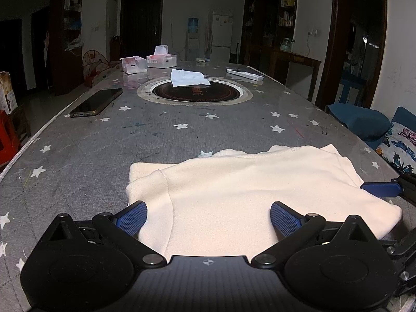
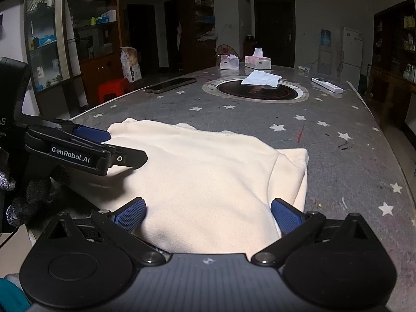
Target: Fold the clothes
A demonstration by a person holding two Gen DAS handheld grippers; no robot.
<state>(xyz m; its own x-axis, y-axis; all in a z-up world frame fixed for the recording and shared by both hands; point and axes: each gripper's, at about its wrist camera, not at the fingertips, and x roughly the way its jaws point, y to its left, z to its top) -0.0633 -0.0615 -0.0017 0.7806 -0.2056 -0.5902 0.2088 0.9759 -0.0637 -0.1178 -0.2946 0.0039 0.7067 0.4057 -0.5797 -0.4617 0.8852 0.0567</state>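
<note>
A cream garment (image 1: 234, 195) lies folded on the grey star-patterned table (image 1: 104, 156), close to its near edge. My left gripper (image 1: 208, 218) stands open, its blue pads (image 1: 132, 218) wide apart on either side of the garment's near hem, left half. My right gripper (image 2: 208, 215) is open the same way over the garment (image 2: 208, 176) at its right half. In the right wrist view the left gripper (image 2: 127, 147) reaches over the cloth's left edge, a gloved hand (image 2: 31, 192) behind it. One blue finger (image 1: 381, 188) of the right gripper shows in the left wrist view.
Farther back on the table are a phone (image 1: 96, 102), a round inset hob (image 1: 196, 93) with a white cloth (image 1: 188, 78) on it, two tissue boxes (image 1: 161, 59) and a white bar (image 1: 244, 74). A blue chair (image 1: 361, 122) stands to the right, a red stool (image 2: 113, 88) to the left.
</note>
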